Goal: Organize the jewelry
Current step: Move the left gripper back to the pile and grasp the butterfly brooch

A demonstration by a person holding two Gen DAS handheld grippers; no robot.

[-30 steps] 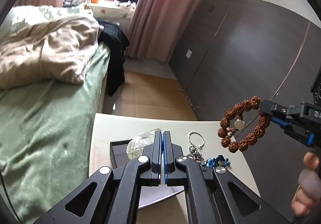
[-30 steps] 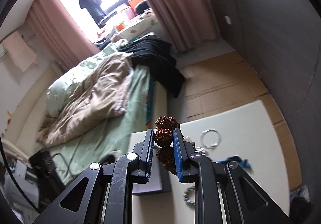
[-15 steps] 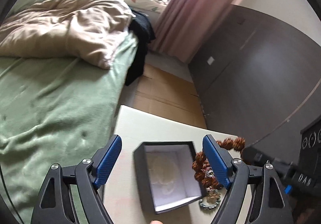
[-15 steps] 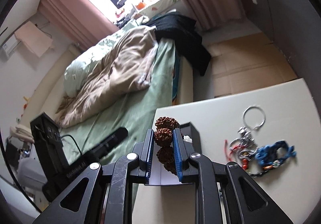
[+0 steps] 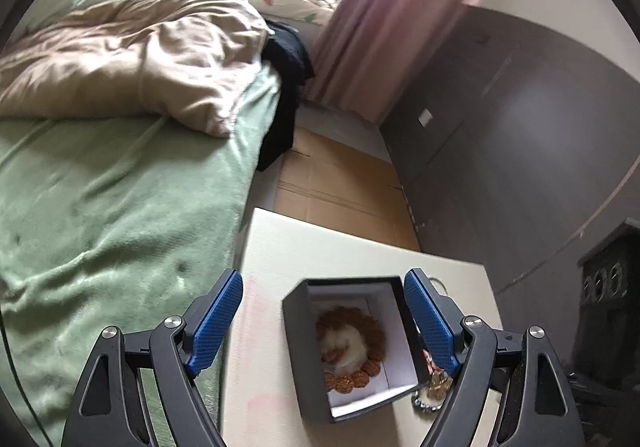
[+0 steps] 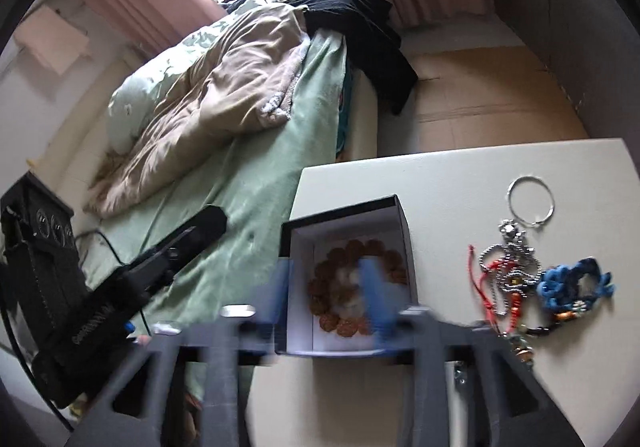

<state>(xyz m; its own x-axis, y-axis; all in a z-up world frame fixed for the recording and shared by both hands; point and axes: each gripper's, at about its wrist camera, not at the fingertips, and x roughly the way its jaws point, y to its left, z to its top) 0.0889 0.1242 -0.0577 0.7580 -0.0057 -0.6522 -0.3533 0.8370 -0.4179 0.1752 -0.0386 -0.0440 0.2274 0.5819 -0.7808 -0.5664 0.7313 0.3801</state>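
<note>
A black box with a white inside (image 5: pixel 405 339) (image 6: pixel 403 225) stands on the pale table (image 5: pixel 320 251) (image 6: pixel 460 167). A brown bead bracelet (image 5: pixel 352 351) (image 6: pixel 348 279) lies inside it, around a whitish piece. My left gripper (image 5: pixel 324 317) is open wide, its blue fingers on either side of the box. My right gripper (image 6: pixel 328 295) is open and empty just above the box, blurred by motion. A pile of loose jewelry (image 6: pixel 516 275) lies right of the box: a silver ring, beaded strands, a red cord and a blue knotted piece (image 6: pixel 572 283).
A bed with a green sheet (image 5: pixel 100 207) and a beige duvet (image 5: pixel 132 51) borders the table's left edge. Dark cabinets (image 5: pixel 520 127) run along the right. Cardboard covers the floor (image 5: pixel 336 183) beyond the table.
My right gripper opened and let the brown bracelet go; it now lies in the box. My left gripper opened from shut and moved to straddle the box.
</note>
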